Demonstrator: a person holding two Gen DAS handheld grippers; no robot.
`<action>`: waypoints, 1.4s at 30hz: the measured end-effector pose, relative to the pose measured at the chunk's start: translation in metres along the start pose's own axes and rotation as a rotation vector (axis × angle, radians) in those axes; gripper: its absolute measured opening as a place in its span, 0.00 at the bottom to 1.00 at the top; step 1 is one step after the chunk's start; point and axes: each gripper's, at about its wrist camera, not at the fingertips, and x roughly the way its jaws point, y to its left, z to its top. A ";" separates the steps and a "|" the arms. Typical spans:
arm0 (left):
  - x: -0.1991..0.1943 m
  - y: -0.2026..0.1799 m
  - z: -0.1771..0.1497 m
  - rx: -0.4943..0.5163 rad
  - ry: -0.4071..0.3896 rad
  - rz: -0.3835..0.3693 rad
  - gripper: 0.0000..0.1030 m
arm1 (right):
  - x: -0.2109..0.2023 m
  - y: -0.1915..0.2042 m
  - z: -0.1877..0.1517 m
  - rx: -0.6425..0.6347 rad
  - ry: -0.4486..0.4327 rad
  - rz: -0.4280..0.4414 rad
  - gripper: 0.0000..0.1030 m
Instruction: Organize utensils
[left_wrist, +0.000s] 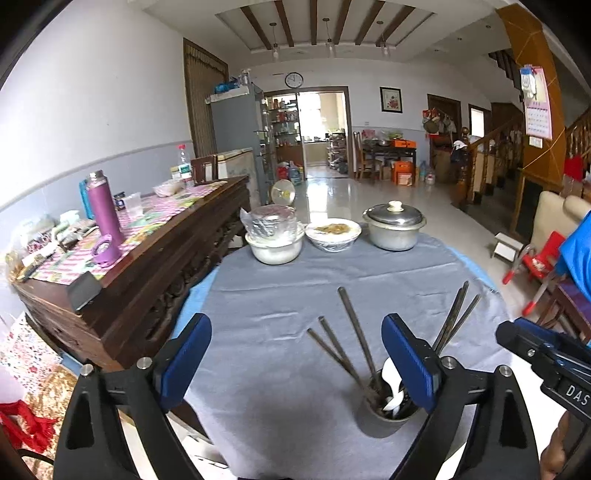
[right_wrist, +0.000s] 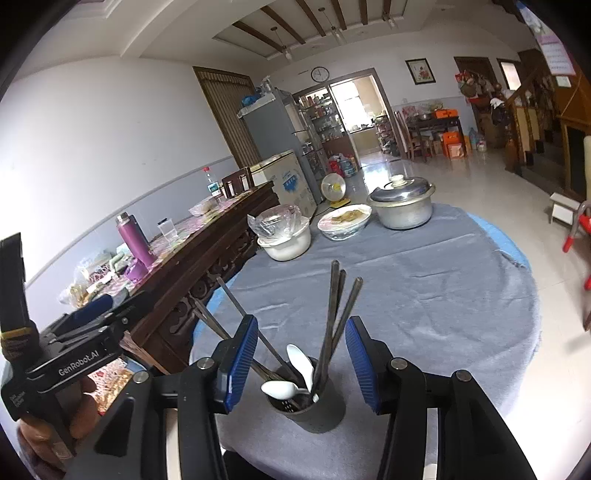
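A dark utensil holder (right_wrist: 308, 404) stands near the front edge of the round desk (right_wrist: 443, 295) under its grey cloth, packed with dark chopsticks (right_wrist: 334, 314) and white spoons (right_wrist: 282, 387). The right gripper (right_wrist: 301, 363) has its jaws partly apart on either side of the holder, clear of it and empty. The left gripper (left_wrist: 295, 363) has its jaws spread wide, holding nothing, the holder just behind its right finger. A lidded metal pot (left_wrist: 394, 227) sits at the far edge
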 end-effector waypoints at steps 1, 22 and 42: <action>-0.003 0.000 -0.002 0.004 -0.002 0.012 0.91 | -0.003 0.000 -0.002 0.000 -0.005 -0.007 0.51; -0.082 0.025 -0.026 -0.009 -0.072 0.205 0.97 | -0.036 0.018 -0.032 0.007 0.019 -0.044 0.51; -0.102 0.034 -0.035 -0.035 -0.080 0.206 0.98 | -0.051 0.041 -0.049 -0.061 -0.003 -0.068 0.56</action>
